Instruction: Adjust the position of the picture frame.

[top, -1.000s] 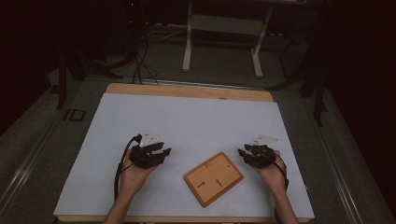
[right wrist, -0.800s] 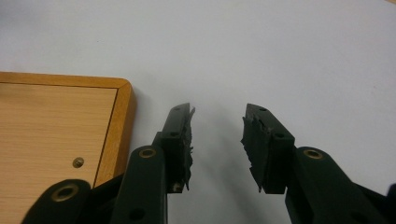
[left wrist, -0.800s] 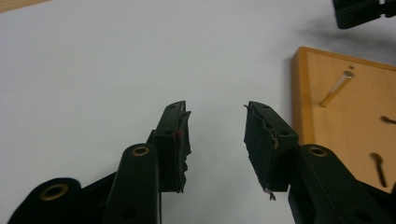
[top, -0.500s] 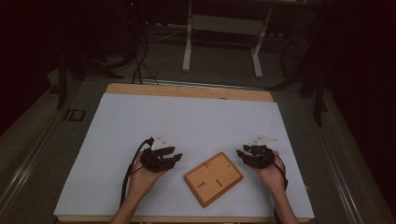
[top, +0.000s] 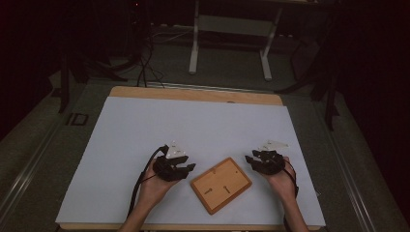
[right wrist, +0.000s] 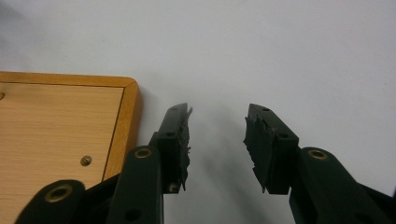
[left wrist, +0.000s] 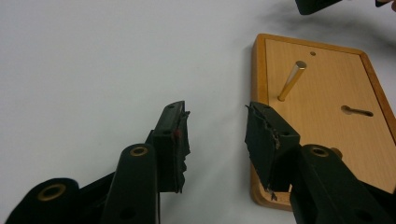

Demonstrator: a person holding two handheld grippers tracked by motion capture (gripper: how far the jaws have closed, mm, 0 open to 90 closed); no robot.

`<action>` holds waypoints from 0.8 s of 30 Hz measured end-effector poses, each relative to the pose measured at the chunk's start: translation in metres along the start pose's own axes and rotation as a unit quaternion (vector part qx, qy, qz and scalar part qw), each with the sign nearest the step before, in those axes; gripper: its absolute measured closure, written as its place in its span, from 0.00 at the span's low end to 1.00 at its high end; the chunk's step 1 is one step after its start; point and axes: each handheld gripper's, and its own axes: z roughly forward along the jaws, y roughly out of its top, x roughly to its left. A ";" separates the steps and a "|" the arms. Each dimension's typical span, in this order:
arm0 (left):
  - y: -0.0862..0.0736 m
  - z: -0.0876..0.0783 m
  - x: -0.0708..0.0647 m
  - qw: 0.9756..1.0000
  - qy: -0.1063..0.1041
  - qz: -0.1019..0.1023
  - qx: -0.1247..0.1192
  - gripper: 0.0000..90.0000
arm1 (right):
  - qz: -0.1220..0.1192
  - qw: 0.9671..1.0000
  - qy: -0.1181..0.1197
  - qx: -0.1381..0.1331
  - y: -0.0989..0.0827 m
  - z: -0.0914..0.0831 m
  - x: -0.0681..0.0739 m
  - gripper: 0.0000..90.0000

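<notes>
Left gripper point(top: 189, 167): jaws apart, empty, lower middle, beside the wooden board point(top: 221, 184).
Right gripper point(top: 250, 158): jaws just widening, empty, lower right.

No readable text

Neither the wooden board point(top: 221, 184) nor the white desk point(top: 193, 130) carries any legible word, label or number.

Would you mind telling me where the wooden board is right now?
In the high view the wooden board lies flat near the table's front edge, between the left claw and the right claw, touching neither.
</notes>
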 end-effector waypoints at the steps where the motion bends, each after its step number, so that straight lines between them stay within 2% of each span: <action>1: 0.000 0.000 0.000 1.000 0.000 0.000 0.000 0.65 | 0.000 1.000 0.000 0.000 0.000 0.000 0.000 0.65; 4: 0.003 0.004 -0.004 1.000 -0.006 0.005 0.007 0.63 | 0.006 1.000 -0.002 -0.001 -0.001 -0.002 -0.003 0.64; 13: 0.009 0.011 -0.015 1.000 -0.024 0.016 0.006 0.63 | 0.018 1.000 -0.005 -0.008 -0.003 -0.006 -0.006 0.63; 16: 0.012 0.018 -0.022 0.999 -0.032 0.026 0.013 0.63 | 0.015 1.000 -0.006 -0.006 -0.003 -0.005 -0.007 0.62; 24: 0.019 0.032 -0.035 0.998 -0.049 0.036 0.017 0.63 | 0.015 1.000 -0.006 -0.007 -0.003 -0.005 -0.007 0.61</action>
